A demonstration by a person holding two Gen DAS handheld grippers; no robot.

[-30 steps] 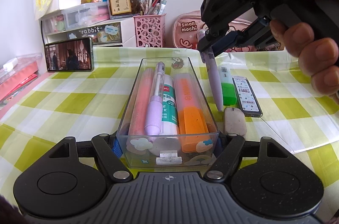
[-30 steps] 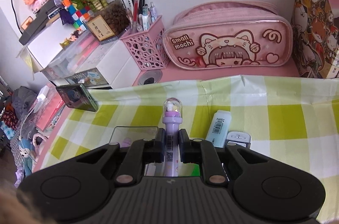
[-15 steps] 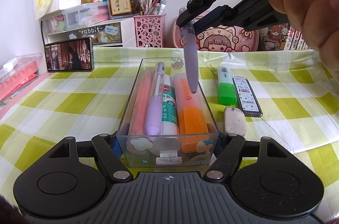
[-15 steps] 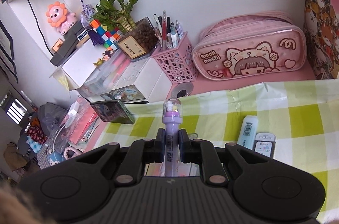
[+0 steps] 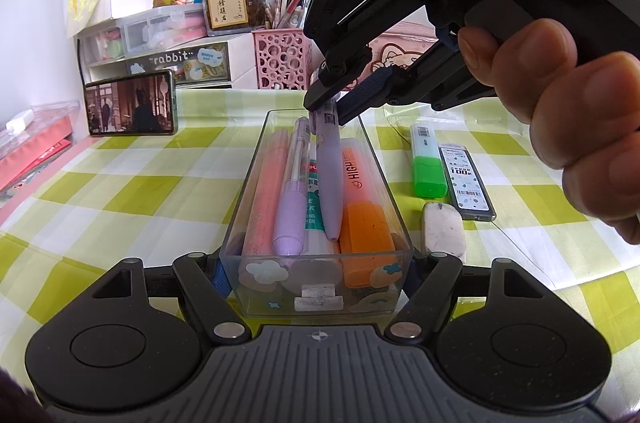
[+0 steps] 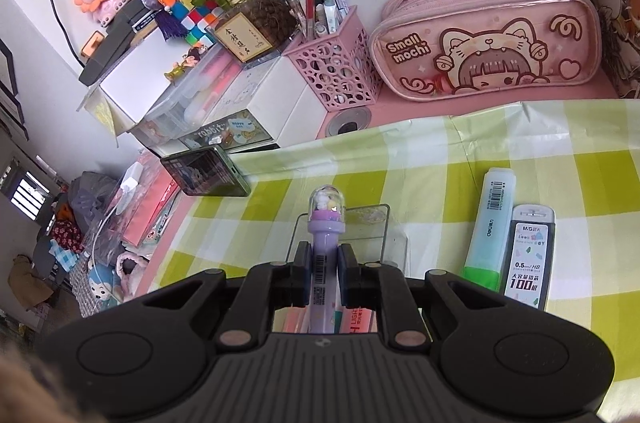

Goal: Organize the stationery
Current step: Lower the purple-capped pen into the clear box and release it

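Holding the clear box (image 5: 316,255) clamped in the left claw (image 5: 316,275), the person lowers a purple pen (image 5: 330,175), pinched by the right claw (image 5: 326,107), among four stored items, while highlighter (image 5: 429,163), lead case (image 5: 466,183) and eraser (image 5: 444,227) wait on the bench (image 5: 120,191) at three o'clock.

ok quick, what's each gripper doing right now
left gripper: shut on the clear box, gripping its near end
right gripper: shut on the purple pen, tip down inside the box
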